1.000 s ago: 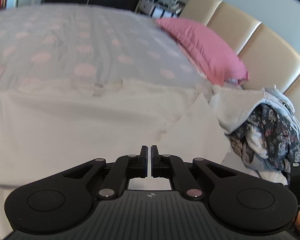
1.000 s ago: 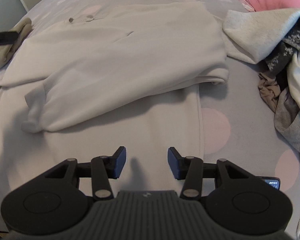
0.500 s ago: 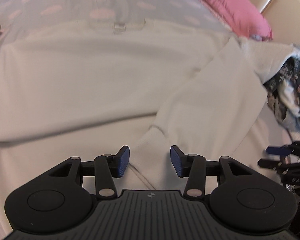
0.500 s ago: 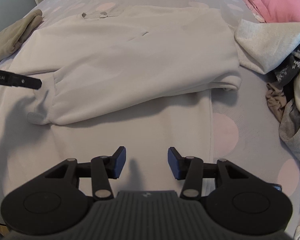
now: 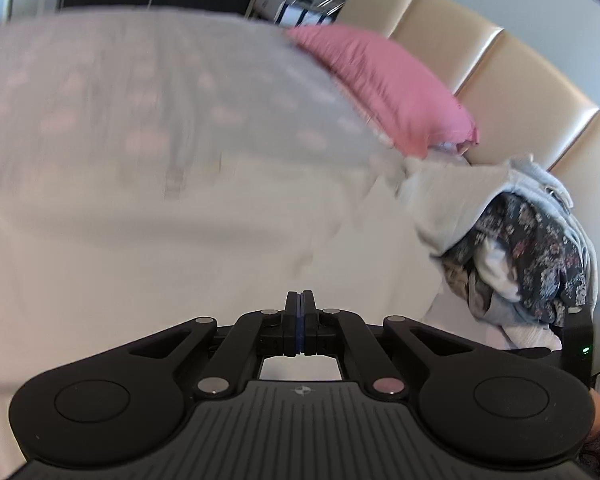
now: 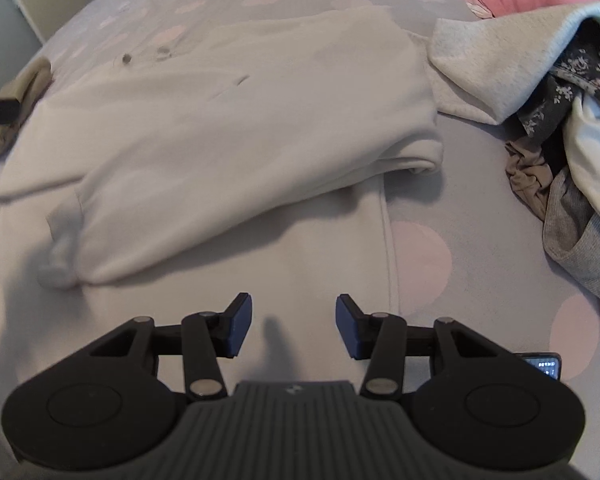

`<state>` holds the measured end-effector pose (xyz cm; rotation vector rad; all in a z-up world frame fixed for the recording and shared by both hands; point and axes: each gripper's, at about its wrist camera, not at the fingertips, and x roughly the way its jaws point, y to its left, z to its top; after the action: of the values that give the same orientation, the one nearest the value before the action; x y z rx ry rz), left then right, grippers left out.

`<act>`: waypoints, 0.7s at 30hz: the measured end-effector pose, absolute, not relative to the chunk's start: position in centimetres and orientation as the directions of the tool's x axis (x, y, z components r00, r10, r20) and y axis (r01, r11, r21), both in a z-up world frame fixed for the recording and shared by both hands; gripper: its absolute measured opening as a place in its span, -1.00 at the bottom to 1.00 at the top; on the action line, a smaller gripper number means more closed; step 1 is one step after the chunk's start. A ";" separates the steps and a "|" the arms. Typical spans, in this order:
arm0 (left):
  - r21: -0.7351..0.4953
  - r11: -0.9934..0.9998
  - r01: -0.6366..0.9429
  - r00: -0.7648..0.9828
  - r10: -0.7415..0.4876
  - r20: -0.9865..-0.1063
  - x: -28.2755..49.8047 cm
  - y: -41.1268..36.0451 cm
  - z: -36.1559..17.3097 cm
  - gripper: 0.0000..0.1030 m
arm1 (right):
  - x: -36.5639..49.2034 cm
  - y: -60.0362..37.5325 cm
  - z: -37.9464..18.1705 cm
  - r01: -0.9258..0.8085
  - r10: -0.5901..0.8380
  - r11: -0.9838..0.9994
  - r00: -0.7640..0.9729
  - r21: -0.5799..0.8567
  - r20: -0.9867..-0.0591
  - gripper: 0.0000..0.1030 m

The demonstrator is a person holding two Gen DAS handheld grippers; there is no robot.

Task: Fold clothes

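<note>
A: Any writing you can read?
B: None. A small emblem (image 5: 300,391) sits on the left tongs' grey body, no letters. A little lit screen (image 6: 545,366) shows glowing marks, too small to read

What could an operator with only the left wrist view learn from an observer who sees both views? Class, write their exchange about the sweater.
Operator: My view is blurred. Is the right gripper open?
Observer: Yes. The right gripper has its fingers apart, with nothing between them.
Operator: Where is the sleeve?
Observer: The sleeve lies folded across the sweater, with its cuff toward the left in the right wrist view.
</note>
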<state>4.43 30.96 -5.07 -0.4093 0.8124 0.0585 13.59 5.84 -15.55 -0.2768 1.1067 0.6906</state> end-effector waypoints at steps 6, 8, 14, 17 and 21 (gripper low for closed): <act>-0.261 0.954 -0.147 0.581 -0.130 -0.803 5.6 31.3 -5.5 -0.56 | 14.6 5.9 -15.4 -0.604 0.392 0.776 0.236 0.182 -0.889 -0.01; -0.238 0.960 -0.145 0.558 -0.119 -0.821 5.2 31.1 -7.1 -0.17 | 14.5 6.1 -15.5 -0.612 0.397 0.767 0.221 0.190 -0.891 0.00; -0.211 0.967 -0.141 0.478 -0.120 -0.870 4.2 31.0 -12.7 -0.16 | 14.6 6.4 -15.5 -0.628 0.409 0.752 0.203 0.202 -0.890 0.01; -0.200 0.971 -0.134 0.451 -0.120 -0.884 4.0 30.7 -15.1 -0.15 | 14.4 6.6 -15.7 -0.634 0.408 0.747 0.197 0.202 -0.891 0.01; -0.164 0.976 -0.142 0.420 -0.091 -0.903 4.0 30.4 -17.0 -0.13 | 14.1 6.6 -16.2 -0.640 0.404 0.742 0.188 0.201 -0.895 0.01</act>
<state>4.01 30.37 -16.99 -0.2291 1.1396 0.0324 14.12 6.63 -16.19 -0.2381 1.1693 0.7438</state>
